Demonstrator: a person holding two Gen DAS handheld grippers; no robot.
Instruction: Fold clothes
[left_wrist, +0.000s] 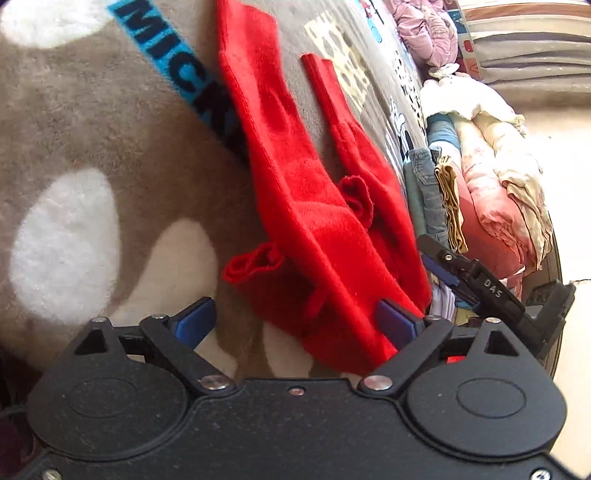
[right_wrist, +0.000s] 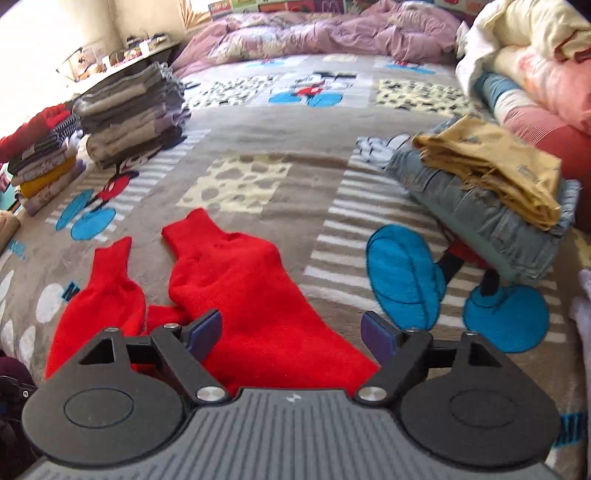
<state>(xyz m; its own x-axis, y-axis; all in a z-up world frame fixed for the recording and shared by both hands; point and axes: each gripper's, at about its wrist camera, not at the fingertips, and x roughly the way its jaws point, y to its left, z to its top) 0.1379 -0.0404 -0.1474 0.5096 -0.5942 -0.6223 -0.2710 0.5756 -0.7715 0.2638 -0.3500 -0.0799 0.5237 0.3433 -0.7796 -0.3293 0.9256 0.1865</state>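
While both grippers sit low over the bed, each has its jaws spread wide with nothing pinched between them. The left gripper (left_wrist: 295, 321) points along the blanket (left_wrist: 92, 140), its right blue pad touching a fold of the red garment (left_wrist: 295, 177); whether that pad presses the cloth or only lies against it cannot be told. The right gripper (right_wrist: 291, 332) faces up the bed, the red garment (right_wrist: 236, 280) lying between and under its fingers, and it shows in the left view at about 4 o'clock (left_wrist: 476, 280), where it is too edge-on to read.

The near edge of the garment is hidden beneath both gripper bodies. In the right view its two narrow ends point toward 12 o'clock.

The garment is a soft, fuzzy red knit, rumpled with curled edges. The blanket is a plush grey-brown fleece printed with cartoon mice, white spots and blue patches. At 2 o'clock in the right view a folded mustard cloth (right_wrist: 495, 166) rests on folded jeans (right_wrist: 480, 221). At 10 o'clock stands a neat stack of grey clothes (right_wrist: 133, 114), with a smaller mixed stack (right_wrist: 44, 162) beside it. A crumpled lilac quilt (right_wrist: 325, 33) lies at 12 o'clock.
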